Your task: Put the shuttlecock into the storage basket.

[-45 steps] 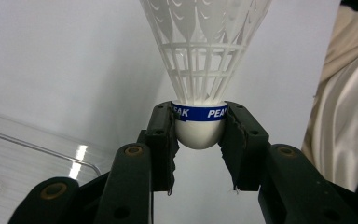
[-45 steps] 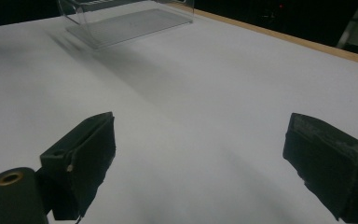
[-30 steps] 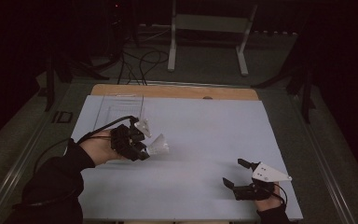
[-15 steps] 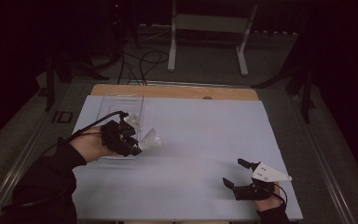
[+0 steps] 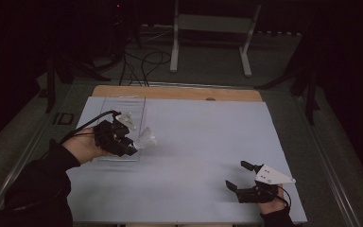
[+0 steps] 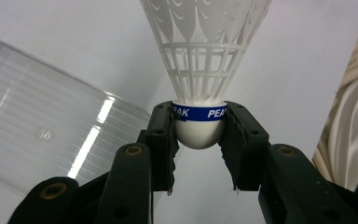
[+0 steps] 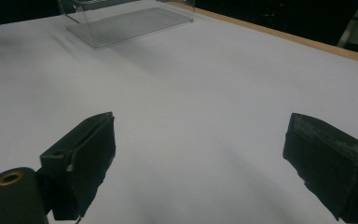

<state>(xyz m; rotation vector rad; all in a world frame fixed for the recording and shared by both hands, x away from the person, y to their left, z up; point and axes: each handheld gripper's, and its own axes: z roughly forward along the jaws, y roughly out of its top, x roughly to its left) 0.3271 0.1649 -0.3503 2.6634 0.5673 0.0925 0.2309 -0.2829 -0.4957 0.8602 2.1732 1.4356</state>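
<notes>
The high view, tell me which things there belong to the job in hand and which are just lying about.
Likely in the job:
- shuttlecock, clamped by its cork in the left gripper
- clear plastic box next to it
- right gripper, open, holding nothing

Just about:
- metal stand behind the table
- floor cables

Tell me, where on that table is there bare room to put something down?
The wide pale table sheet between the clear plastic box and the right gripper lies bare, as does its far right stretch. It is crowded at the left, where the left gripper holds a white plastic shuttlecock beside the box.
</notes>
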